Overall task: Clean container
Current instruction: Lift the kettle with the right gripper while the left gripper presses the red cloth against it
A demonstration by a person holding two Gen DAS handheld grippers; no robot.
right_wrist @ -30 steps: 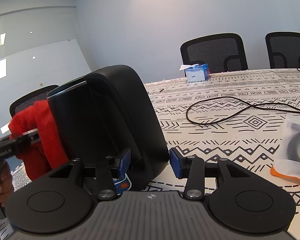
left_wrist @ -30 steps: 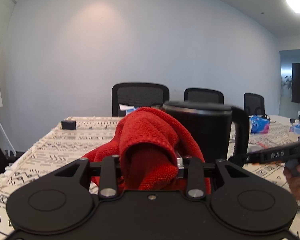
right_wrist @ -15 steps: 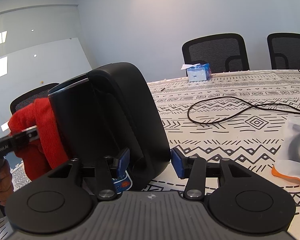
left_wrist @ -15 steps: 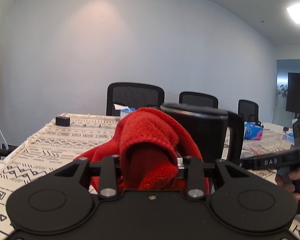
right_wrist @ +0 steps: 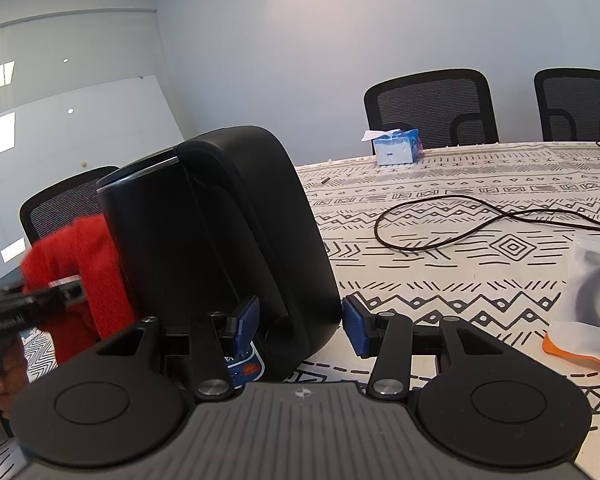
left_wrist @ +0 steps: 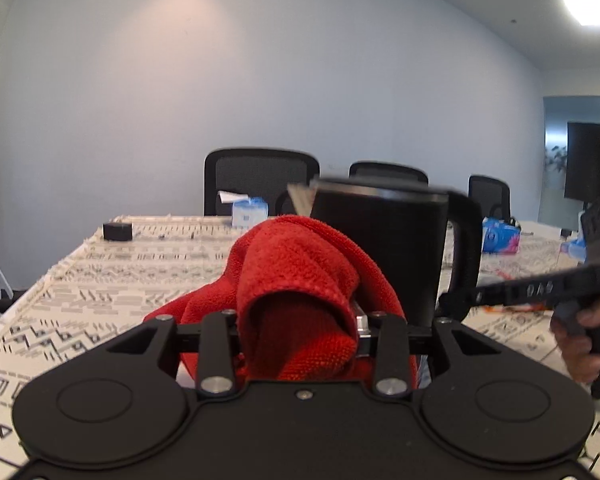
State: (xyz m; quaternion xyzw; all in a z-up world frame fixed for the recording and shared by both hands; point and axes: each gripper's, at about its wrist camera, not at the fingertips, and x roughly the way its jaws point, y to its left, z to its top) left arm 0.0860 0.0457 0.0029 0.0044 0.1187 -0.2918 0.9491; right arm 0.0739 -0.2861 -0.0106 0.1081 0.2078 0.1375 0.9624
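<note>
Kettle (right_wrist: 204, 248): tall black plastic electric jug with a thick loop handle (right_wrist: 284, 248), standing on the patterned white tablecloth (right_wrist: 460, 280). We judge it rigid, smooth and rather slippery on the body, light if empty; the handle is where we would take hold. Cloth (left_wrist: 300, 288): red fluffy microfibre towel, soft and yielding, pressed against the kettle's side opposite the handle. Left gripper (left_wrist: 298, 332): fingers narrowly apart and clamped on a bunched fold of the cloth. Right gripper (right_wrist: 298, 322): blue-padded fingers straddle the handle's lower end; the left pad sits against it, the right shows a small gap, so we cannot tell whether the grip is firm.
</note>
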